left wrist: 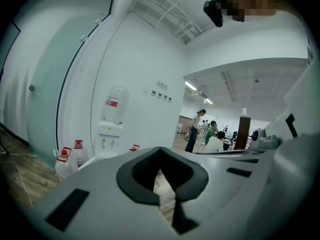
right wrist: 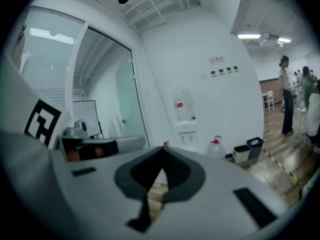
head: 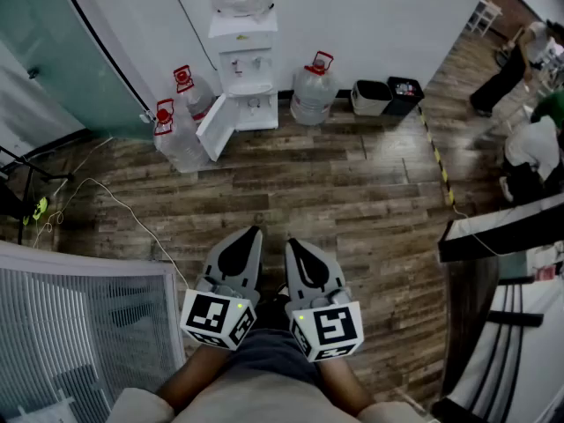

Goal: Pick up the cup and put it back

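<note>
No cup shows in any view. In the head view both grippers are held side by side, low in front of the person, over a dark wooden floor. They point toward a white water dispenser (head: pixel 245 69) at the far wall. My left gripper (head: pixel 254 232) is shut with nothing in it, its jaws meeting along a thin seam in the left gripper view (left wrist: pixel 161 170). My right gripper (head: pixel 291 242) is shut and empty too, and the right gripper view (right wrist: pixel 159 171) shows its jaws pressed together. The dispenser's lower cabinet door (head: pixel 216 126) hangs open.
Water jugs stand beside the dispenser, two to its left (head: pixel 176 135) and one to its right (head: pixel 315 86). Two bins (head: pixel 388 95) sit against the wall. A white slatted panel (head: pixel 79 342) is at lower left, a dark desk (head: pixel 502 227) at right, people (head: pixel 529 60) beyond.
</note>
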A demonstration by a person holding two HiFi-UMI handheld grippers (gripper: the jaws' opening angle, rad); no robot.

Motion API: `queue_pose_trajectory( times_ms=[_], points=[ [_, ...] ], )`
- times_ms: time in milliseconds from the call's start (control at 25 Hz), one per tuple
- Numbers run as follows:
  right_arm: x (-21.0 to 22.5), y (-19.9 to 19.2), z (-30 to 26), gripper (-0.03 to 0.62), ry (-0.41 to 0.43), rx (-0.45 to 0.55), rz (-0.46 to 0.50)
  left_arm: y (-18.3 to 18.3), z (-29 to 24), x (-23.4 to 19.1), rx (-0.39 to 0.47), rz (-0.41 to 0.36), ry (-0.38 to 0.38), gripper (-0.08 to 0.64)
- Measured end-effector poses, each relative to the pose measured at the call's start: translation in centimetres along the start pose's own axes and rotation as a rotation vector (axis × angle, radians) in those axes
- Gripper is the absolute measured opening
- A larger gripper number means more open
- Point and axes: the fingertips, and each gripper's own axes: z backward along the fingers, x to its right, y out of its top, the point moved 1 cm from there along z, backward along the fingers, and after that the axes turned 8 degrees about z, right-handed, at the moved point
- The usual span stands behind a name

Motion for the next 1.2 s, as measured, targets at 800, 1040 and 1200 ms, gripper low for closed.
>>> queue_pose_trajectory(
  times_ms=[800,1040,1200],
  points=[
    [0.2,0.8,-9.2,0.023,0.000,-0.068,-0.011,2.1,-4.5,-7.2,-0.035,0.059,-0.012,0.009],
    [-0.3,1.9,-13.8,0.023,-0.009,-0.092,0.010,3.3,-7.0,-11.6,-0.039,0.068,0.012,0.009],
    [-0.9,2.8,-17.1,0.025,-0.009,-0.105,0.035,4.8,-8.2,-14.4,-0.034,0.067,-0.007,0.009]
  ],
)
